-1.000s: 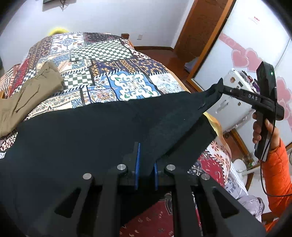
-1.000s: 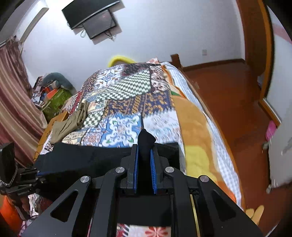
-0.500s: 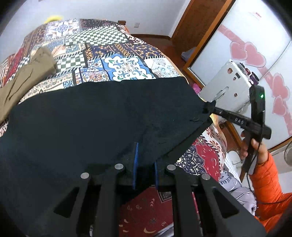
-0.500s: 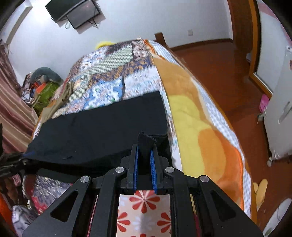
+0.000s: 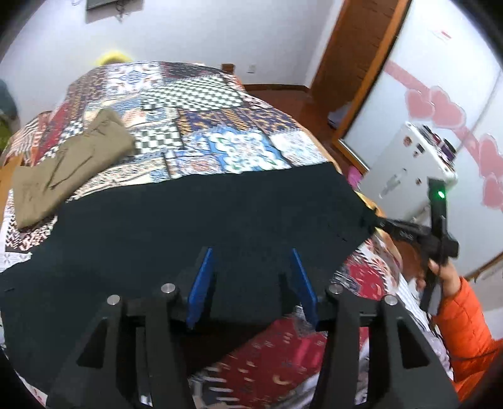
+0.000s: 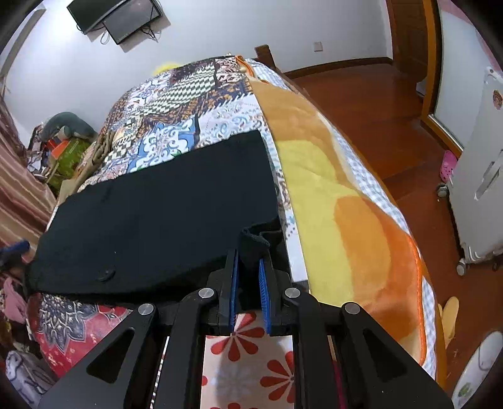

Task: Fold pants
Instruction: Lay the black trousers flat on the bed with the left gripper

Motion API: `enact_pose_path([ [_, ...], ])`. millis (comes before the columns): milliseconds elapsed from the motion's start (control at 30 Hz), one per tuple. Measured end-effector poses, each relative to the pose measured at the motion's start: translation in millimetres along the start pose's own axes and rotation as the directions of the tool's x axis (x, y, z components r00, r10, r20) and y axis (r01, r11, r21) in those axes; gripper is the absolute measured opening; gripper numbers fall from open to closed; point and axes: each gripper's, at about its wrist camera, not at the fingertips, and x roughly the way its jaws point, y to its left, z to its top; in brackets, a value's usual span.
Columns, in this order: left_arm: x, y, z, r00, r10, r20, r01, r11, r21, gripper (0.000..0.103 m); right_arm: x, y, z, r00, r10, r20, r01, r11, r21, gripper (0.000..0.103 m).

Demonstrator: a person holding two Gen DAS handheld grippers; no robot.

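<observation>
Pants [image 6: 163, 217], black: flat across bed [image 6: 339, 201] foot; right hand-held gripper [image 6: 248, 267] pinching corner, left hand-held gripper [image 5: 250, 264] jaws opening, pads clear.

- One pair of black pants [image 5: 201, 217]
- One pair of khaki pants [image 5: 72, 163]
- Two grippers: left gripper [image 5: 251, 277], right gripper [image 6: 248, 280]
- One patchwork quilt [image 5: 213, 119]
- One wall screen [image 6: 116, 15]
- One white wheeled cabinet [image 6: 481, 195]

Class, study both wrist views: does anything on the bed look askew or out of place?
Only one thing: the khaki pants lie crumpled and slanted on the patchwork quilt, while the black pants are spread flat. One black corner is bunched in the right claw.
</observation>
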Motion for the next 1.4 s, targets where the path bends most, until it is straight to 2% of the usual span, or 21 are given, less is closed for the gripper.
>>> enact_pose_path([
  [133, 19, 17, 2, 0.998, 0.036, -0.041, -0.037, 0.999, -0.022, 0.051, -1, -4, -3, 1.000, -0.002, -0.003, 0.002, 1.000, 0.013, 0.012],
  [267, 42, 27, -7, 0.995, 0.018, -0.095, -0.024, 0.998, -0.060, 0.051, -1, -7, -5, 1.000, -0.014, -0.009, 0.014, 1.000, 0.020, 0.017],
  [400, 45, 22, -12, 0.997, 0.038, -0.072, -0.040, 0.999, -0.030, 0.053, -5, -11, -7, 0.999, -0.053, -0.013, 0.053, 0.998, 0.015, 0.027],
  [500, 45, 20, -12, 0.997, 0.041, -0.067, -0.043, 0.999, -0.017, 0.053, -12, -13, -6, 0.997, -0.067, -0.023, 0.068, 0.997, 0.022, 0.028],
  [600, 47, 20, -11, 0.997, 0.035, -0.065, -0.036, 0.999, -0.022, 0.053, -26, -6, -1, 0.997, -0.078, 0.006, 0.078, 0.997, 0.017, 0.031],
  [700, 47, 20, -11, 0.997, 0.037, -0.063, -0.038, 0.999, -0.022, 0.053, -39, 10, 9, 0.997, -0.058, 0.047, 0.059, 0.998, -0.020, 0.031],
  [867, 47, 20, -11, 0.998, 0.037, -0.058, -0.039, 0.999, -0.025, 0.053, -35, 38, 19, 0.996, -0.027, 0.082, 0.036, 0.994, -0.101, 0.031],
  [967, 47, 20, -11, 0.998, 0.038, -0.058, -0.039, 0.999, -0.025, 0.053, -19, 43, 13, 0.999, -0.019, 0.045, 0.024, 0.993, -0.112, 0.031],
  [1100, 47, 20, -11, 0.998, 0.034, -0.056, -0.036, 0.999, -0.027, 0.053, 17, 32, -7, 0.997, -0.018, -0.070, 0.013, 0.997, -0.072, 0.031],
  [1167, 46, 21, -10, 0.998, 0.029, -0.054, -0.031, 0.999, -0.031, 0.053, 18, 28, -12, 0.998, -0.003, -0.059, 0.000, 0.999, -0.053, 0.031],
  [1233, 43, 24, -9, 0.998, 0.037, -0.049, -0.038, 0.999, -0.037, 0.053, 14, 34, -7, 0.997, -0.022, -0.069, 0.017, 0.997, -0.074, 0.031],
  [1400, 14, 46, 1, 0.996, 0.081, 0.033, -0.078, 0.994, -0.078, 0.053, 1, 56, 17, 0.999, 0.002, -0.035, -0.007, 0.990, -0.139, 0.031],
])
